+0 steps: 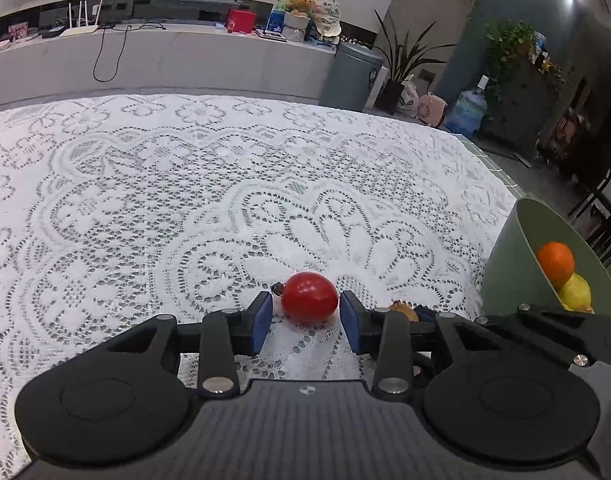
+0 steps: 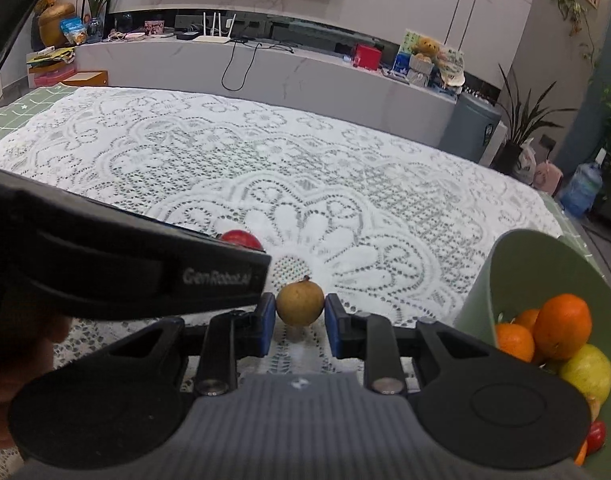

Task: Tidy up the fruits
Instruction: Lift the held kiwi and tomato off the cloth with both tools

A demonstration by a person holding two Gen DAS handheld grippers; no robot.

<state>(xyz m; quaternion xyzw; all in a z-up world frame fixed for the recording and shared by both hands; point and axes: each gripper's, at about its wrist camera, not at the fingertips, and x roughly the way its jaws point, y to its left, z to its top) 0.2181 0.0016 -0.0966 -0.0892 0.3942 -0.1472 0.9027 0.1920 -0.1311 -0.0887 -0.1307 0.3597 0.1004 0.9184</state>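
A red tomato-like fruit (image 1: pixel 310 298) lies on the white lace tablecloth (image 1: pixel 185 200). My left gripper (image 1: pixel 306 316) stands open around it; a small gap shows at the left pad, and the right pad is at the fruit's skin. My right gripper (image 2: pixel 299 320) is shut on a small round brown fruit (image 2: pixel 299 302), low over the cloth. That brown fruit (image 1: pixel 403 311) peeks out just right of the left gripper. A pale green bowl (image 2: pixel 505 272) at the right holds oranges (image 2: pixel 561 326), a yellow-green fruit (image 2: pixel 587 372) and a small red one (image 2: pixel 595 436).
The black casing of the left tool (image 2: pixel 125 276) crosses the right wrist view's left side, half hiding the red fruit (image 2: pixel 241 238). The green bowl (image 1: pixel 509 272) stands near the table's right edge. Beyond the far edge are a grey bin (image 1: pixel 353 76) and potted plants.
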